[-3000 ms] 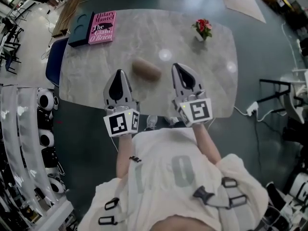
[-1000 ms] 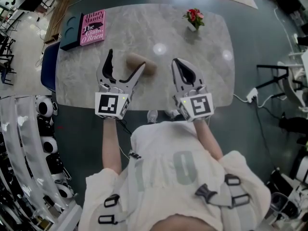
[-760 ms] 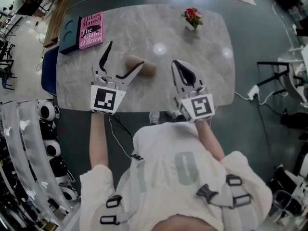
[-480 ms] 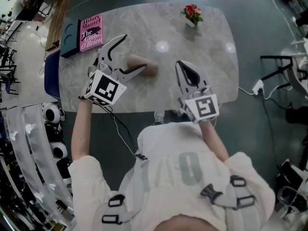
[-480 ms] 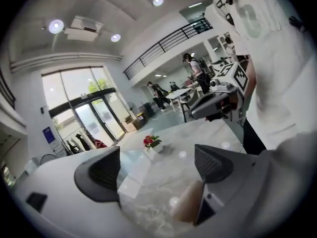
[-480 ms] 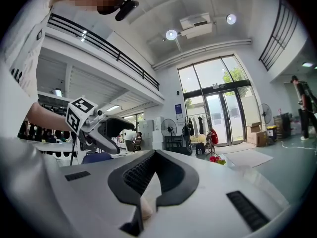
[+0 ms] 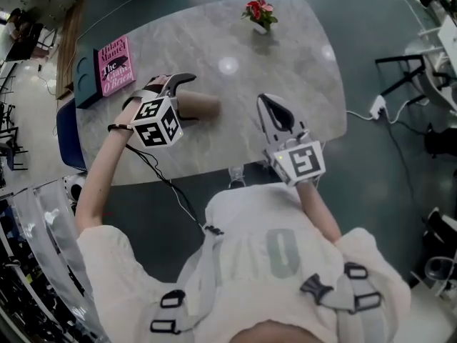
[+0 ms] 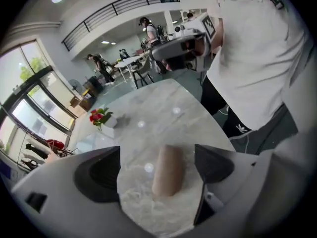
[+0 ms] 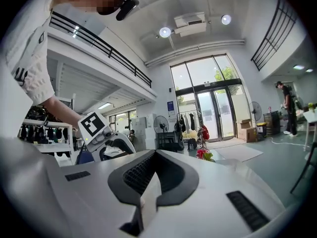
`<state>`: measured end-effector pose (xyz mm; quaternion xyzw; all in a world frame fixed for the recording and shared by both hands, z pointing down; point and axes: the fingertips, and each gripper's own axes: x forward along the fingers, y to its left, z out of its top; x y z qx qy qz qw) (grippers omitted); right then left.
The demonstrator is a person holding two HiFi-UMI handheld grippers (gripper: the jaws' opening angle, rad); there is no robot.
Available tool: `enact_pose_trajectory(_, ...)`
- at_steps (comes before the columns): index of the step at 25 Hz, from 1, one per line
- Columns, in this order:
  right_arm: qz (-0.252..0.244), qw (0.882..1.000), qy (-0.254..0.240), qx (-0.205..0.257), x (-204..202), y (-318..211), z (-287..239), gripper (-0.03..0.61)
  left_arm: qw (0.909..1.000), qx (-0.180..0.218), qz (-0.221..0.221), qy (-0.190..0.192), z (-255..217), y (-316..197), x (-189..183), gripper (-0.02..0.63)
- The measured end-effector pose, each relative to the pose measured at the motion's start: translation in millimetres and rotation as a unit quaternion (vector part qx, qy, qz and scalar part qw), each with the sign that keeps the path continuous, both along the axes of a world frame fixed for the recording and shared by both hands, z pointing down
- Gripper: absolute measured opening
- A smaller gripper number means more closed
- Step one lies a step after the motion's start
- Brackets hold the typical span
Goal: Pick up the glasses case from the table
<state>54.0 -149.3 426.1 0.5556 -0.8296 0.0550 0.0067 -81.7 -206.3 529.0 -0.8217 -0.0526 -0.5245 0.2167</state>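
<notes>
1. Grey marble-pattern oval table (image 7: 285, 70) is seen on a dark floor in an open hall with tall glazed doors.
2. Tan cylindrical glasses case (image 7: 203, 106) is lying flat on the table, left of centre, near the front edge.
3. Left gripper (image 7: 184, 97) is held out to the person's left on an extended arm and turned sideways, so the jaws point right at the case end.
4. Left jaws are spread wide. In the left gripper view the case is framed lengthwise between them, resting on the table, with no contact visible on either side.
5. Right gripper (image 7: 268, 104) is held over the front edge of the table, right of the case and apart from it, pointing away from the body.
6. Right jaws are pressed together with nothing between them.
7. Pink hardback book (image 7: 114, 65) is at the far left, with a dark teal book (image 7: 87, 77) just beside it.
8. Small white pot of red flowers (image 7: 258, 13) is at the far edge.
</notes>
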Motion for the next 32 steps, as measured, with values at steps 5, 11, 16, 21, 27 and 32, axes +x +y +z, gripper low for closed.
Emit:
enact_pose_trajectory(5,0.015,1.000,0.001,-0.020,11,5,10,0.002,0.9924,-0.017,0.052,-0.110,52,3,-12,0.451)
enact_pose_trajectory(11,0.016,0.999,0.004,-0.035,17,12,21,0.002,0.9816,-0.010,0.083,-0.172,91,-4,-19,0.450)
enact_pose_trajectory(16,0.023,0.999,0.009,-0.047,24,17,29,0.002,0.9691,0.004,0.104,-0.224,122,-15,-28,0.450)
enact_pose_trajectory(21,0.037,0.998,0.011,-0.047,36,21,31,0.002,0.9673,-0.017,0.087,-0.238,146,-19,-35,0.451)
enact_pose_trajectory(27,0.045,0.997,0.019,-0.064,47,25,39,0.002,0.9661,-0.030,0.062,-0.249,167,-29,-35,0.449)
enact_pose_trajectory(32,0.048,0.996,0.023,-0.071,53,25,43,0.002,0.9632,-0.036,0.074,-0.256,184,-21,-37,0.449)
